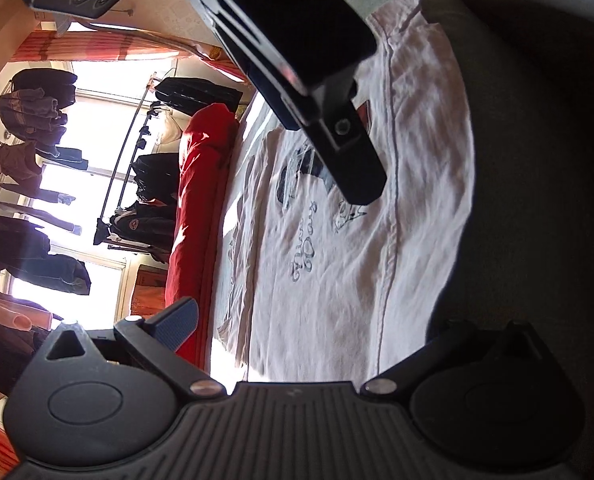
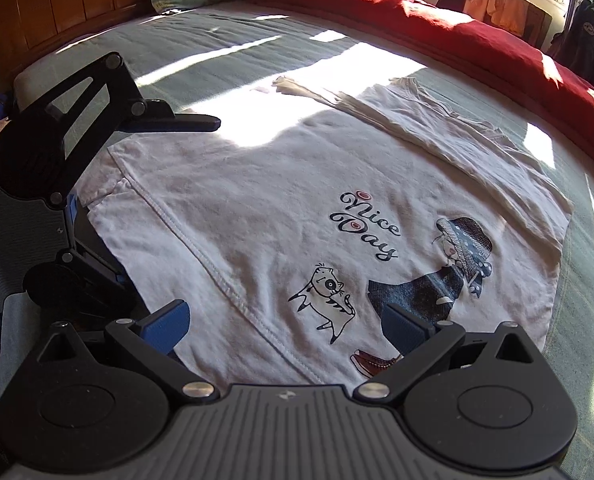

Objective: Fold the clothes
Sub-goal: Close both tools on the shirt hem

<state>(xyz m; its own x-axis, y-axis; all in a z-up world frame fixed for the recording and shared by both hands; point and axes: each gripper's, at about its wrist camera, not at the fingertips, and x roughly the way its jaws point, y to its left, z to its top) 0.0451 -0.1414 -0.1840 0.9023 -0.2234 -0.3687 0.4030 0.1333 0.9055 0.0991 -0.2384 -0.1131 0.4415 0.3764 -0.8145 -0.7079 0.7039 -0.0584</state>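
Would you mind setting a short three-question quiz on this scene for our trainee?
1. True or false: the white printed cotton T-shirt lies spread on the green bedspread.
2. Which words are printed on it? A) Nice Day B) Good Luck C) Sweet Home
3. Fill in: the rumpled quilt along the bed's far edge is ____.

Key: 1 true. 2 A. 3 red. For reference, the right claw is open above the shirt.

white T-shirt [image 1: 337, 240] flat, red blanket [image 1: 195, 200] beside

Black grippers; blue-padded fingers [image 2: 173, 326]; silver screws
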